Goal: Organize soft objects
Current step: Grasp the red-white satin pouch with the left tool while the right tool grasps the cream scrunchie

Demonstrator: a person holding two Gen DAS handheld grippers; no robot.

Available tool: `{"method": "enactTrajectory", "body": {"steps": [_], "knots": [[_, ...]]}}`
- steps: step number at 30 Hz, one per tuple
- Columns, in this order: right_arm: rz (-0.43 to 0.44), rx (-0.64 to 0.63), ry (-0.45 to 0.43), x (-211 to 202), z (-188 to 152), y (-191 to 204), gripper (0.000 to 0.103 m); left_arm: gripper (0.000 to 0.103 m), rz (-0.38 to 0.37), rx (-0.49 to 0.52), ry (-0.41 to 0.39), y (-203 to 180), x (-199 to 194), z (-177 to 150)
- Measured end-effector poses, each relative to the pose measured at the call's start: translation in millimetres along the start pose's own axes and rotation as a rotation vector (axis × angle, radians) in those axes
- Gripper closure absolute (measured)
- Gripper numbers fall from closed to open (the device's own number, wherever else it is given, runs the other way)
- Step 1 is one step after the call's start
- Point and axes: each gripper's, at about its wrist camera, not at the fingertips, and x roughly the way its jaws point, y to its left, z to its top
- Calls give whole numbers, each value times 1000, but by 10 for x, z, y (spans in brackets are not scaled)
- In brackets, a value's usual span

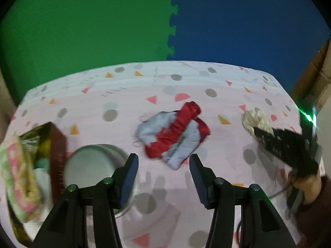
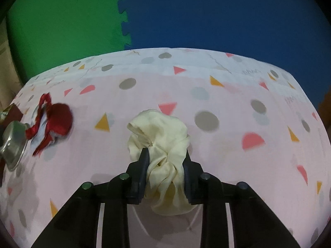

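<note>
- Nearest, in the right wrist view: right gripper [image 2: 165, 171], jaws pinching the cream cloth [image 2: 159, 136] from both sides, bunched fabric bulging above and below the pads.
- Cream cloth at the near middle of the pink patterned tablecloth [image 2: 227, 95].
- Left gripper [image 1: 163, 177]: jaws spread wide, nothing between them, hovering over the tablecloth.
- Just beyond its fingertips: red and white cloth [image 1: 175, 136], crumpled, lying mid-table.
- Left of that: round metal tin [image 1: 93, 165], partly behind the left finger.
- Far left edge: open box [image 1: 53, 142] with a green and pink towel [image 1: 16, 177] draped at its near side.
- Right edge: a hand [image 1: 306, 184] on the other gripper's handle, dark sleeve [image 1: 316, 217] below.
- Behind the table: green and blue foam mats [image 1: 173, 20], joined by a toothed seam.
</note>
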Motion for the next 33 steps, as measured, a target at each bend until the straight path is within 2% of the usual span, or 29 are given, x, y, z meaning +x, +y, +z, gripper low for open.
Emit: {"method": "enactTrajectory", "body": {"steps": [4, 8, 14, 16, 19, 22, 26, 27, 28, 31, 33], "knots": [[20, 29, -7, -56, -75, -56, 76, 51, -47, -6, 39, -105, 226, 61], [5, 13, -5, -27, -43, -9, 75, 51, -52, -7, 83, -205, 461, 132], [3, 7, -5, -18, -41, 7, 73, 51, 4, -10, 100, -254, 697, 237], [4, 6, -4, -17, -42, 2, 73, 42, 11, -2, 102, -279, 773, 241], [3, 2, -4, -18, -43, 6, 72, 42, 60, 4, 109, -294, 934, 193], [5, 3, -4, -17, -44, 2, 71, 40, 102, 54, 68, -378, 954, 151], [5, 1, -4, -19, -47, 2, 70, 40, 65, 24, 54, -306, 933, 149], [5, 1, -4, -18, -48, 1, 69, 43, 59, 18, 59, -287, 931, 157], [5, 1, -4, -20, -50, 4, 69, 54, 66, 17, 59, -283, 924, 168], [4, 0, -4, -16, -50, 8, 69, 81, 94, 12, 64, -252, 894, 169], [4, 0, -4, -17, -50, 6, 69, 88, 68, -11, 68, -215, 859, 172]]}}
